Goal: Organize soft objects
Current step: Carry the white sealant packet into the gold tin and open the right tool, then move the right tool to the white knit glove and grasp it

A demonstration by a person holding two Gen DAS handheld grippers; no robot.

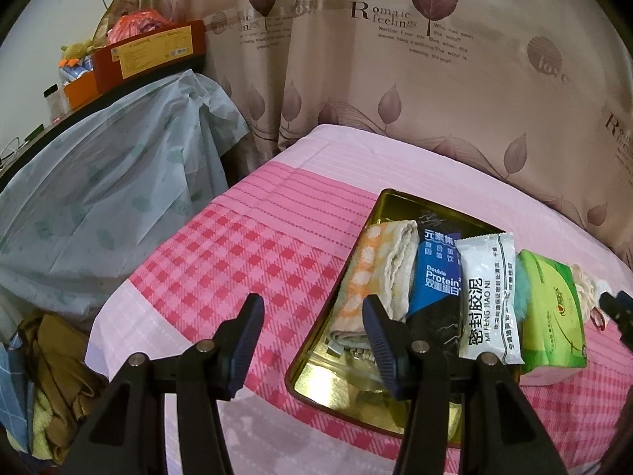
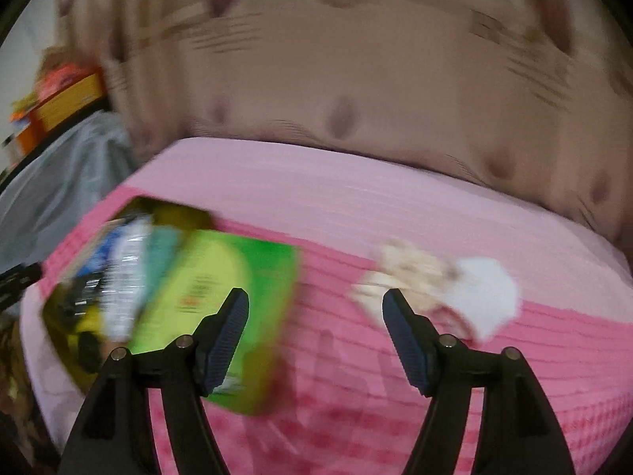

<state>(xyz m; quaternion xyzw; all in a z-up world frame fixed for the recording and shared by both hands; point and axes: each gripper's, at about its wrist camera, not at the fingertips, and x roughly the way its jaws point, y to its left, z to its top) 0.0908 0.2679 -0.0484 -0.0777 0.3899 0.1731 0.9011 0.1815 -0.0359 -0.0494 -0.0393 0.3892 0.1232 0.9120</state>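
Note:
A gold tray lies on the pink checked bedspread. In it stand a folded orange-and-cream towel, a blue protein pouch and a white sealant packet. A green tissue pack leans at its right edge. My left gripper is open and empty over the tray's left rim. The right wrist view is blurred. My right gripper is open with nothing between its fingers, over bare bedspread between the tissue pack and a cream-and-white soft bundle.
A leaf-print curtain hangs behind the bed. At the left a pale green plastic sheet covers a table with boxes on top. A heap of brown and yellow cloth lies at the lower left.

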